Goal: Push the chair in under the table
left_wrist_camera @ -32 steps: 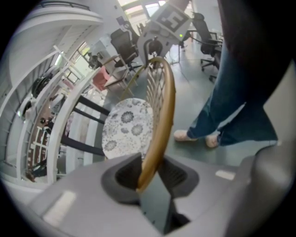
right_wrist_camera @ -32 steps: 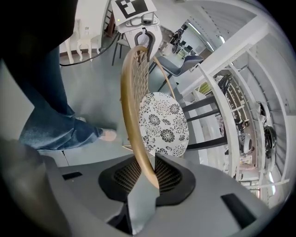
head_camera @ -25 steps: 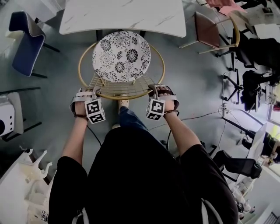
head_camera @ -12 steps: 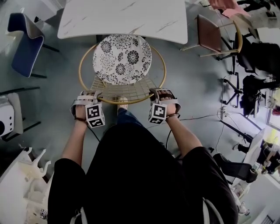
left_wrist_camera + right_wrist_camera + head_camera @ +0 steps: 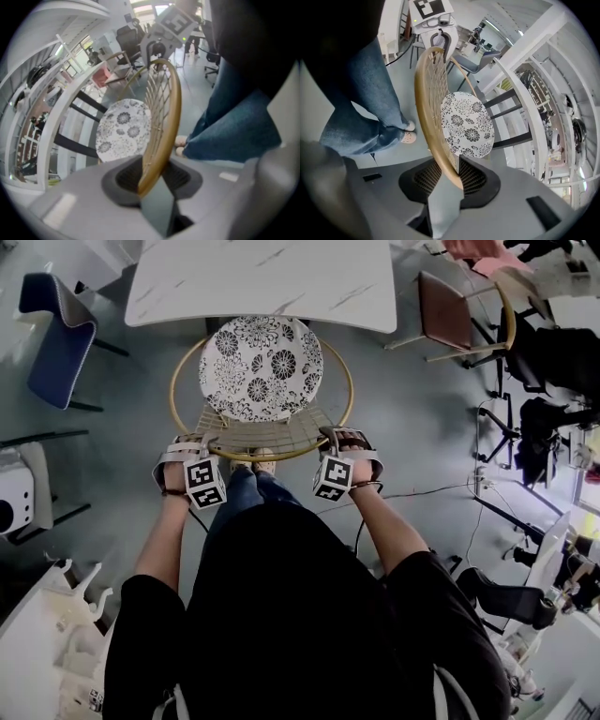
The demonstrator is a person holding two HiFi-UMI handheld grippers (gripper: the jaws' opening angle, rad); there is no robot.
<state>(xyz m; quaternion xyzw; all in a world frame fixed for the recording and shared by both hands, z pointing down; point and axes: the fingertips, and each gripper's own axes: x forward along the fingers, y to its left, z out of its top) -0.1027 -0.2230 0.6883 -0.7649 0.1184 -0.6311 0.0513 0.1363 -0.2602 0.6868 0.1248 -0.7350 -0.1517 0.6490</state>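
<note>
L gripper [image 5: 199, 441], jaws part-open and just eased wider, pinches the chair's [image 5: 261, 367] back rim [image 5: 262, 454] at its tips, R gripper [image 5: 339, 437] likewise half-shut on the rim, seat ahead at the table [image 5: 262, 277] edge; risk: L grip loosens, rim slips, uneven push yaws chair off-line.

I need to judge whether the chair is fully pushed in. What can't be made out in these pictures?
- Chair legs: head view, hidden under its seat.
- Seat's front edge: head view, covered by the table, so how far it reaches under is unclear.
- Table's far edge: cut off by the head view's top edge.
- Dark clutter at right: head view, too small and dark to name.
</note>
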